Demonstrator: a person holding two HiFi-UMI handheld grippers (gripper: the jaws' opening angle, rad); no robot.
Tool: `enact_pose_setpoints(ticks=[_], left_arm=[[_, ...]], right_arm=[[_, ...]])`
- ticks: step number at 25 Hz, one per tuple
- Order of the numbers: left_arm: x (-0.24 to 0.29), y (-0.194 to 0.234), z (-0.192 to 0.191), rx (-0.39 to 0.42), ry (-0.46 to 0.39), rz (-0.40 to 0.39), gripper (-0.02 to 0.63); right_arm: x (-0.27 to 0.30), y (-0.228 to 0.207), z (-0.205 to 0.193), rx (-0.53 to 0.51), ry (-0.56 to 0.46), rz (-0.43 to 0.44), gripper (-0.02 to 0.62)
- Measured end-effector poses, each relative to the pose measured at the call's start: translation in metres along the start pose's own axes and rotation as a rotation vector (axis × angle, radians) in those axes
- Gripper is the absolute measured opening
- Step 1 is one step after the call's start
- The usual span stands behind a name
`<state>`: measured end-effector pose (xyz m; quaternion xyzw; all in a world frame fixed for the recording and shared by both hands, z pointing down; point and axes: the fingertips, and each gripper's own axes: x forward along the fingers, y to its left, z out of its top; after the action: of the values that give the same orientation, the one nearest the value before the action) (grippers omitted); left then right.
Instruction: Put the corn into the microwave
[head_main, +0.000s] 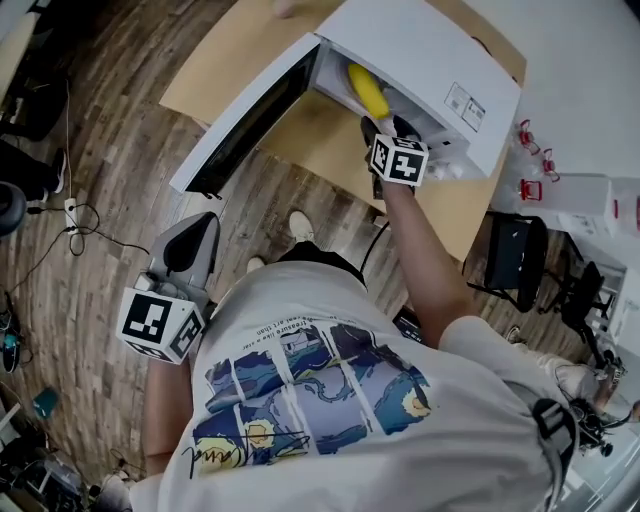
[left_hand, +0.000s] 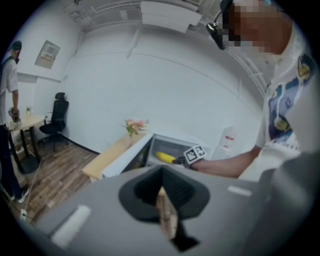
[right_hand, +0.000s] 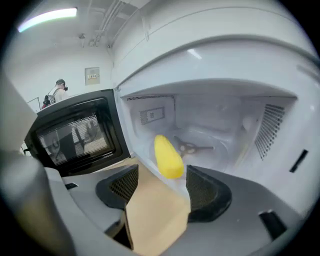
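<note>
Yellow and smooth, the corn (head_main: 367, 90) lies in the mouth of the white microwave (head_main: 430, 50) on the pale wooden counter (head_main: 215, 70) in the head view, just ahead of my right tool (head_main: 390, 126). The left gripper view shows my left tool (left_hand: 161, 187) with dark jaws pressed together on nothing. In the right gripper view, ribbed black jaws stand wide apart, the blunt-ended corn loose between their tips, beside the glossy door (right_hand: 75, 132).

yellow corn (head_main: 367, 90), white microwave (head_main: 425, 50) with black door (head_main: 248, 122), tan table (head_main: 215, 70).
</note>
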<state>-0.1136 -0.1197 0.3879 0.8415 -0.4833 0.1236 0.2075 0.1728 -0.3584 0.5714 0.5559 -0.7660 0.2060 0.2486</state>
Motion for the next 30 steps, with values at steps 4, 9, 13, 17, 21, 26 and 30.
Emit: enact_pose_setpoints(ticks=[4, 9, 13, 17, 21, 26, 30], left_arm=[[-0.009, -0.001, -0.004, 0.01, -0.008, -0.049, 0.009], [-0.022, -0.002, -0.011, 0.031, -0.01, -0.105, 0.009], [-0.034, -0.002, -0.02, 0.045, -0.009, -0.139, 0.009], [-0.048, -0.005, -0.029, 0.056, -0.009, -0.169, 0.009], [-0.064, -0.004, -0.037, 0.055, -0.018, -0.18, 0.009], [-0.08, -0.001, -0.048, 0.057, -0.018, -0.197, 0.009], [-0.087, -0.007, -0.061, 0.058, -0.005, -0.224, 0.009]], right_arm=[[-0.035, 0.012, -0.019, 0.013, -0.003, -0.002, 0.264], [-0.075, 0.033, -0.043, 0.029, -0.007, 0.01, 0.262], [-0.102, 0.048, -0.057, 0.031, -0.007, 0.009, 0.262], [-0.13, 0.069, -0.066, 0.017, -0.005, 0.023, 0.262], [-0.164, 0.094, -0.072, 0.013, -0.014, 0.042, 0.262], [-0.201, 0.13, -0.075, -0.007, -0.039, 0.087, 0.218], [-0.228, 0.15, -0.083, -0.026, -0.051, 0.101, 0.135]])
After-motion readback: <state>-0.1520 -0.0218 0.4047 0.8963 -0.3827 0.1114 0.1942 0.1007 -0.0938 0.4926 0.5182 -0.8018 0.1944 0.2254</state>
